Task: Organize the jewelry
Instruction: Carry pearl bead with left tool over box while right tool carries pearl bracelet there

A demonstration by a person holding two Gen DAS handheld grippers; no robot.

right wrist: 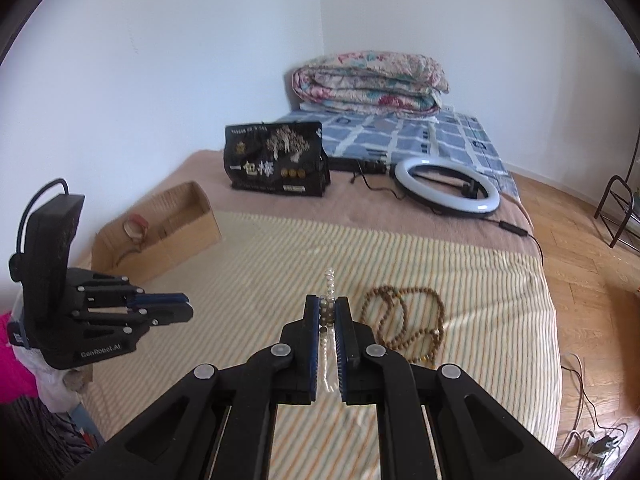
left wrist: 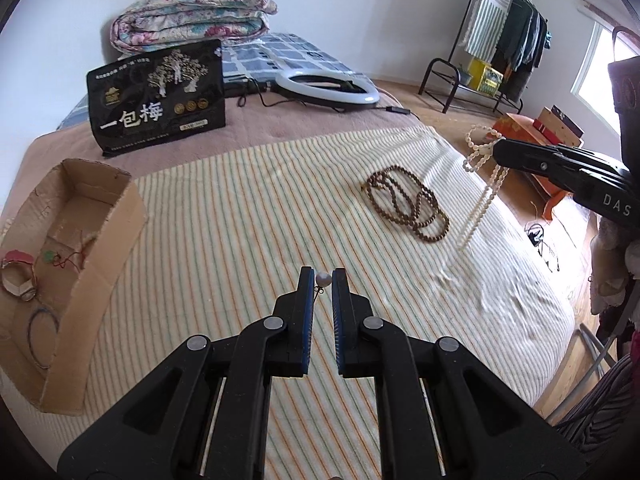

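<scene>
My left gripper (left wrist: 322,278) is shut on a small pearl earring (left wrist: 323,279), held above the striped blanket. My right gripper (right wrist: 327,307) is shut on a white bead necklace (right wrist: 329,280); in the left wrist view that necklace (left wrist: 482,184) hangs in loops from the right gripper (left wrist: 498,151) above the bed. A brown bead necklace (left wrist: 408,208) lies coiled on the blanket, also in the right wrist view (right wrist: 404,320). An open cardboard box (left wrist: 68,248) at the left holds bracelets and a thin ring cord; it also shows in the right wrist view (right wrist: 160,232).
A black snack bag (left wrist: 158,98) stands behind the box. A ring light (left wrist: 328,88) with its cable lies at the back, near a folded floral quilt (left wrist: 192,16). The bed edge drops to the wood floor (right wrist: 592,280) on the right. A clothes rack (left wrist: 504,40) stands far right.
</scene>
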